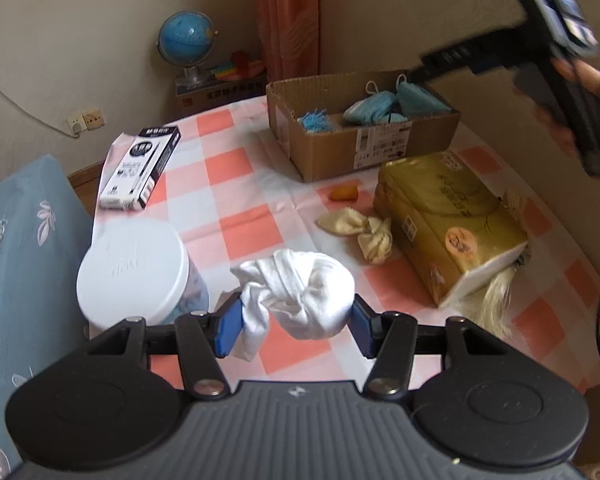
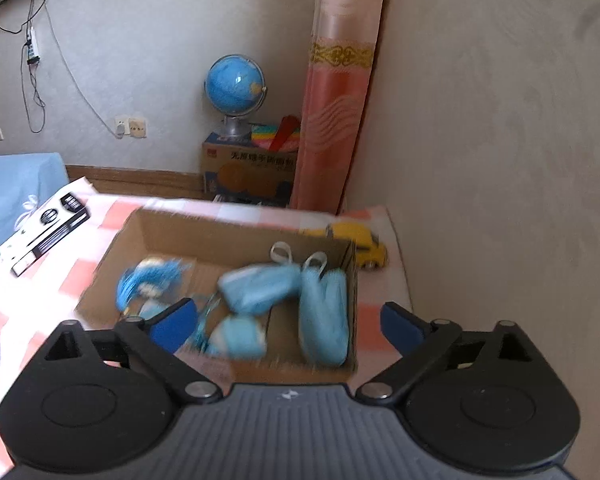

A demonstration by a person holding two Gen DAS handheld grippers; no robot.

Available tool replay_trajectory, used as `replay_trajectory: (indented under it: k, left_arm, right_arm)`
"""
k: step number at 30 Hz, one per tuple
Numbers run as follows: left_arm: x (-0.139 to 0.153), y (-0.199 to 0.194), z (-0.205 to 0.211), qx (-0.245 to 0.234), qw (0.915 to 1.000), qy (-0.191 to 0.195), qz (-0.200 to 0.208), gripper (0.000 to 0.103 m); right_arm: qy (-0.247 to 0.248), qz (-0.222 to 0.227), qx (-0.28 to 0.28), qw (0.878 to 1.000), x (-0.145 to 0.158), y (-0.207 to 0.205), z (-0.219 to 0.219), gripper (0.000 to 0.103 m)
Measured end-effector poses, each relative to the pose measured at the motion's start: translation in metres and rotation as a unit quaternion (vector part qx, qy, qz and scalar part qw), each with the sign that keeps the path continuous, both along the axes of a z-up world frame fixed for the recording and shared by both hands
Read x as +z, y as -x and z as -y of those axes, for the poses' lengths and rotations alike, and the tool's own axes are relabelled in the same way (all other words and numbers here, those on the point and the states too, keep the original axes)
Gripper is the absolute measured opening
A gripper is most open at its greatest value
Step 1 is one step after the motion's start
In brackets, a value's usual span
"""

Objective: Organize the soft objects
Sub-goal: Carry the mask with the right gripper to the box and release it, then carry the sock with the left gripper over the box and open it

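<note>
Since the knotted white cloth sits pinched between the two blue pads of the left claw, the coming move seems to turn on where the cardboard box lies from that claw: ahead and a little to its right, well apart, across the checked surface. The bundle's long axis runs roughly side to side across the claw, with a loose tail hanging down by the claw's left pad. Whether the bundle rests on the surface or hangs just above it cannot be told. Between claw and box, ahead and right, lie a knotted cream cloth and a small orange thing, with a yellow tissue pack farther right and pale fringe poking from under its near end; what that fringe belongs to is hidden. Just left of the claw stands a white-lidded tub, and farther ahead on the left a pen box. By my reckoning the left claw is the one to carry, being loaded; the right claw hovers wide apart and empty above the near edge of the box, where blue soft things already lie, blurred in that view, so their exact kind is uncertain. A yellow toy car sits beyond the box's far right corner.
</note>
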State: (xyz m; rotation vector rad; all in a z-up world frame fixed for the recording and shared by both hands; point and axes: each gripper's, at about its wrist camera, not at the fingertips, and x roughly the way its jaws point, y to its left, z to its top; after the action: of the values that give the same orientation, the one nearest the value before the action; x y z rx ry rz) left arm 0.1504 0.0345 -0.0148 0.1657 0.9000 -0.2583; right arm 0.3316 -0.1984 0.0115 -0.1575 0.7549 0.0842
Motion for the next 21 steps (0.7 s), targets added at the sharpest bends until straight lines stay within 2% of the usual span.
replay_trajectory:
  k: [6, 13, 21]
  left_arm:
    - [0.011, -0.016, 0.014, -0.020, 0.9997, -0.007, 0.011, 0.055]
    - [0.026, -0.031, 0.039, -0.045, 0.9986, -0.016, 0.024, 0.055]
    - [0.050, -0.073, 0.065, -0.052, 0.9981, -0.007, 0.033, 0.055]
  right_arm:
    - [-0.014, -0.013, 0.001, 1.000, 0.000, 0.054, 0.000, 0.103]
    - [-0.019, -0.019, -0.022, 0.999, -0.004, 0.116, 0.007, 0.103]
    - [-0.041, -0.034, -0.030, 0.998, -0.016, 0.167, 0.019, 0.103]
